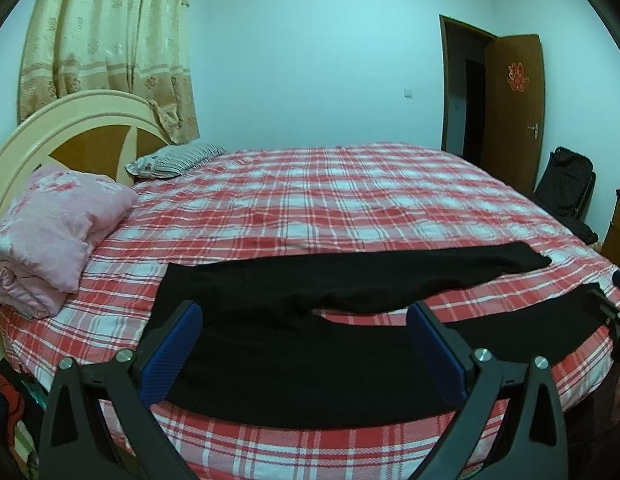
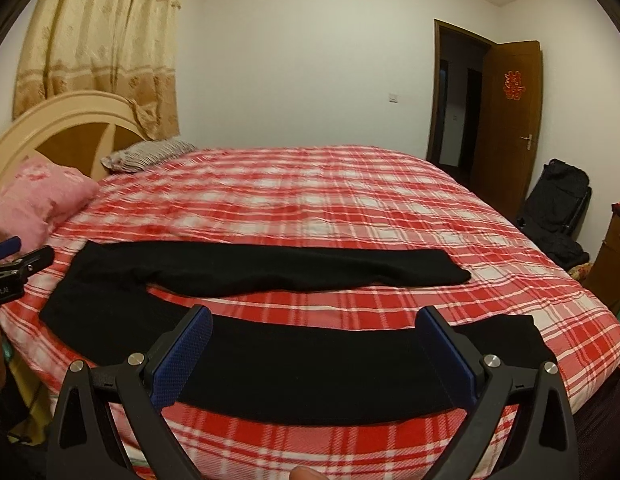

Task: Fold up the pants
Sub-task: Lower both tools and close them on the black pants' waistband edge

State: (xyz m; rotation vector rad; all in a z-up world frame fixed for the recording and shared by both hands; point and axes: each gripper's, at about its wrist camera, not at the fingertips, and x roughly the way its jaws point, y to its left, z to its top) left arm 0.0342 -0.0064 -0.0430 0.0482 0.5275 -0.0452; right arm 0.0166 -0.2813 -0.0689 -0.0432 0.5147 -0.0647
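Hovering over black pants (image 1: 310, 344) spread on bed (image 1: 350, 200) | left gripper (image 1: 305, 332), right gripper (image 2: 318, 340) fingers spread, empty | fold unstarted; next: pinch near leg

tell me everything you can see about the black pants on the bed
The black pants look like soft, matte knit fabric, plain, with no visible pattern. They lie unfolded and flat on the red plaid bedsheet, waist end toward the headboard side, the two legs splayed apart in a V. The far leg runs across the bed; the near leg lies along the bed's front edge. Both the left gripper and right gripper are open, apparently above the near leg, gripping nothing.
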